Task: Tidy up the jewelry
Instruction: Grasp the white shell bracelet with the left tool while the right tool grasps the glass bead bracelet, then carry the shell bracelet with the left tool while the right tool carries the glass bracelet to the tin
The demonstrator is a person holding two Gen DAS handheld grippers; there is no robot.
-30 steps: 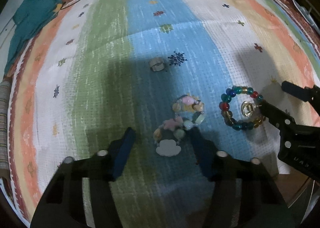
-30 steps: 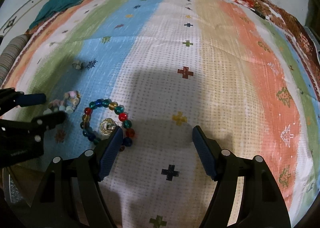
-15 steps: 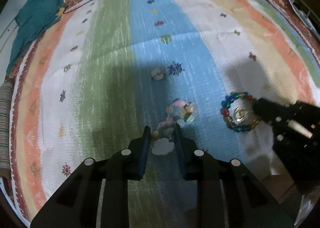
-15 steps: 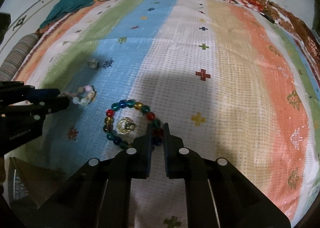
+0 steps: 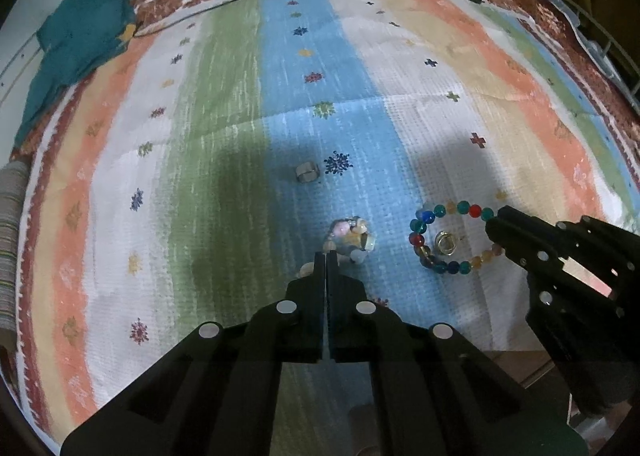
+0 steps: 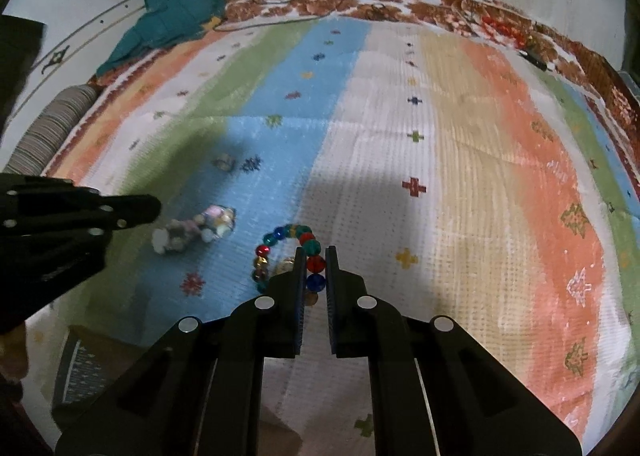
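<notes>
While the left tongs point(image 5: 327, 256) pinch the pastel bracelet point(image 5: 352, 234), the right tongs point(image 6: 312, 256) grip the colourful bead bracelet point(image 6: 280, 252)

Cover: we see a striped woven cloth point(image 5: 224, 104) in green, blue, white and orange, with small cross and star motifs.
Border: a brown floral-print fabric point(image 6: 400, 8) edges its far side.
Corner: a crumpled teal cloth point(image 5: 76, 44) lies far left.
Cable: a thin dark wire point(image 6: 280, 22) crosses the border.
</notes>
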